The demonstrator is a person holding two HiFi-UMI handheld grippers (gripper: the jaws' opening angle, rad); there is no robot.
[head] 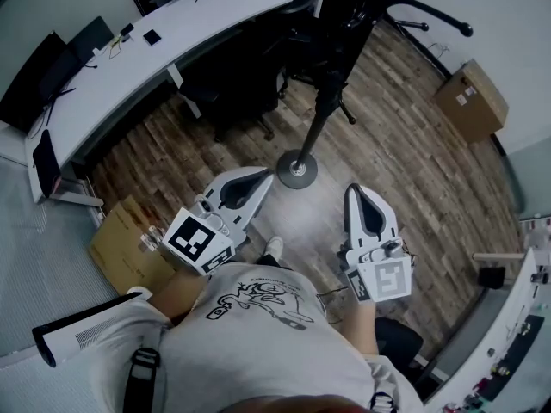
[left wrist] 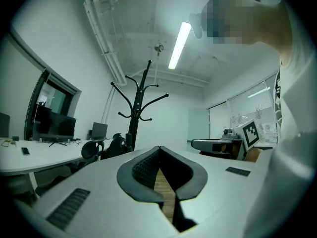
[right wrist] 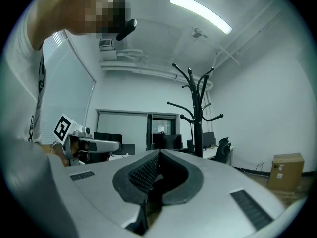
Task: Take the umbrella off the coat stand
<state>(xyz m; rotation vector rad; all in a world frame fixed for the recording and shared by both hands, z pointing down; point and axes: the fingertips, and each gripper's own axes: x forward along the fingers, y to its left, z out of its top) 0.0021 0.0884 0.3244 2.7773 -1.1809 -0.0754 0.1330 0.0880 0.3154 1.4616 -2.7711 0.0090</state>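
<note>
Clearly, both grippers are held level and side by side, low in the head view, and are pointed towards the coat stand (head: 320, 114). The left gripper (head: 263, 178) is clenched, its jaws pressed together with nothing between them. The right gripper (head: 355, 190) is likewise clenched and empty. The coat stand is set on the wooden floor (head: 413, 170) in the upper centre of the frame, with its round base (head: 297, 169) near the gripper tips. A dark bulk (head: 349, 33) is seen along the upper part of the pole. Whether it is the umbrella cannot be told. In the gripper views the stand's curved hooks are seen above the jaws. A curved white bench (head: 129, 80) is seen at the upper left, and a cardboard box (head: 472, 100) at the upper right.
</note>
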